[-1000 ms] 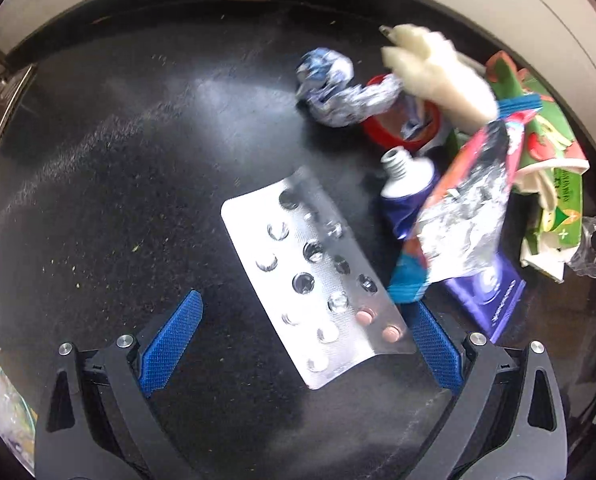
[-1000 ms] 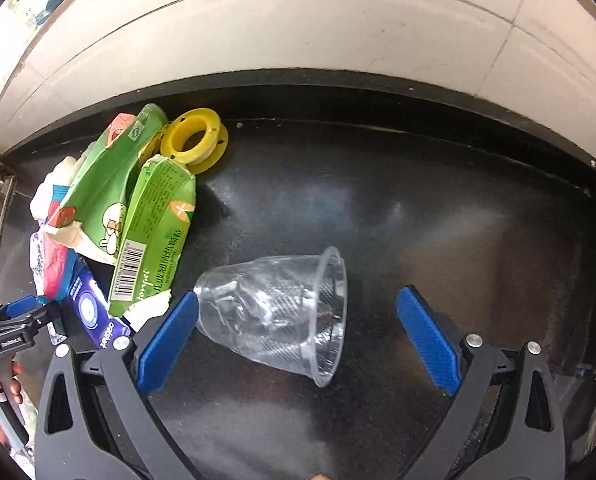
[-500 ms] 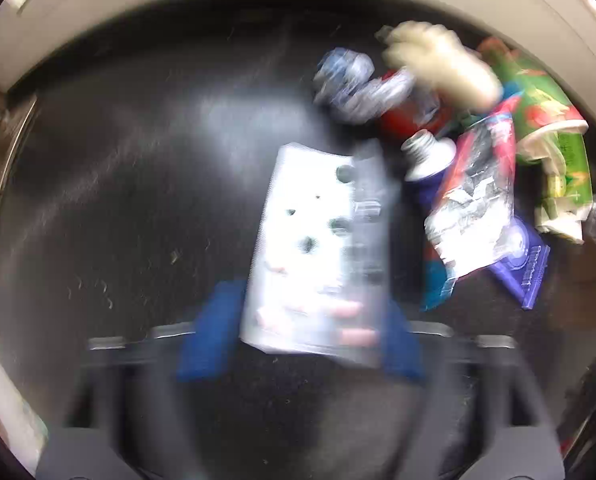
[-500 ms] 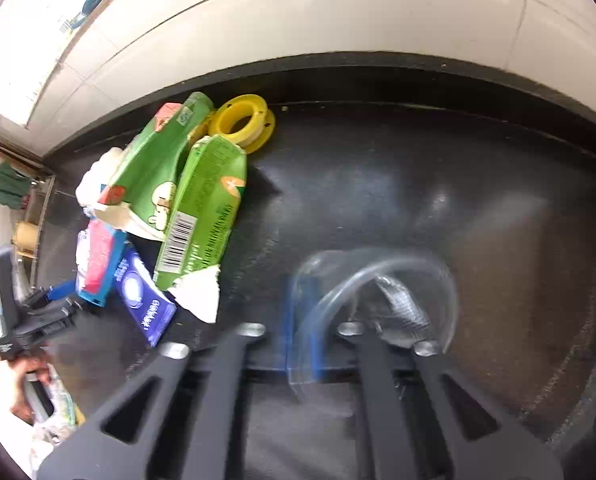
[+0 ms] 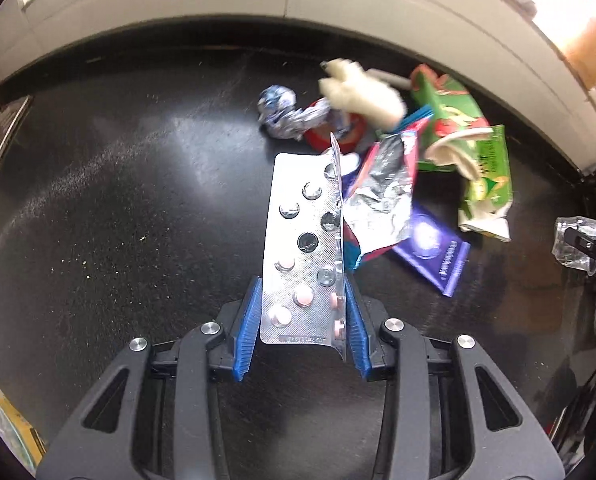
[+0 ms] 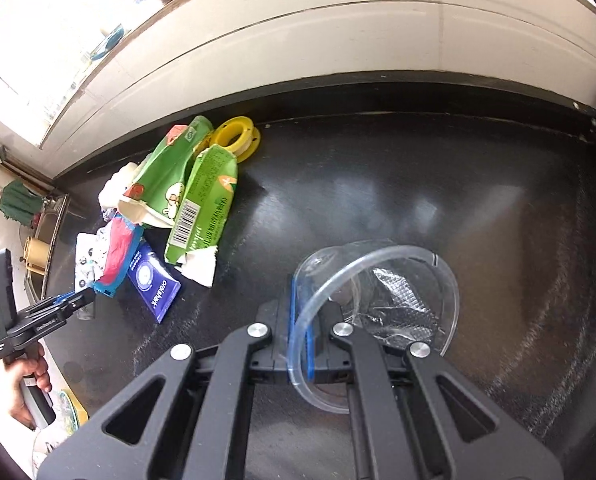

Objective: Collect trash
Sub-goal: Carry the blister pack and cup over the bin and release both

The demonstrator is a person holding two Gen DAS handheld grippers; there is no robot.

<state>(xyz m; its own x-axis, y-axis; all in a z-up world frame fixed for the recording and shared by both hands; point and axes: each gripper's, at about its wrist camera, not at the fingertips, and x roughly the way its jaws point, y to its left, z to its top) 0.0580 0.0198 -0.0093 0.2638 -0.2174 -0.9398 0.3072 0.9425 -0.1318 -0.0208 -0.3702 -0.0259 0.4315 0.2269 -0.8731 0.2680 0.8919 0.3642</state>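
My left gripper [image 5: 303, 320] is shut on a silver pill blister pack [image 5: 301, 256], bent lengthwise between the blue pads and held above the black counter. My right gripper [image 6: 303, 332] is shut on the wall of a clear plastic cup [image 6: 381, 300], mouth facing the camera. The cup also shows at the right edge of the left wrist view [image 5: 577, 246]. The left gripper and blister pack show at the left of the right wrist view [image 6: 76, 300].
A trash pile lies on the black counter [image 5: 118, 220]: foil ball [image 5: 282, 114], red lid [image 5: 333, 132], foil wrapper [image 5: 381, 196], purple sachet [image 5: 433, 252], green cartons [image 6: 186, 188], yellow spool [image 6: 234, 138]. A tiled wall [image 6: 337, 48] runs behind. A sink rack [image 6: 46, 232] stands at left.
My left gripper closed on the blister pack, folding it, and lifted it. My right gripper closed on the cup, turned it mouth toward the camera and raised it.
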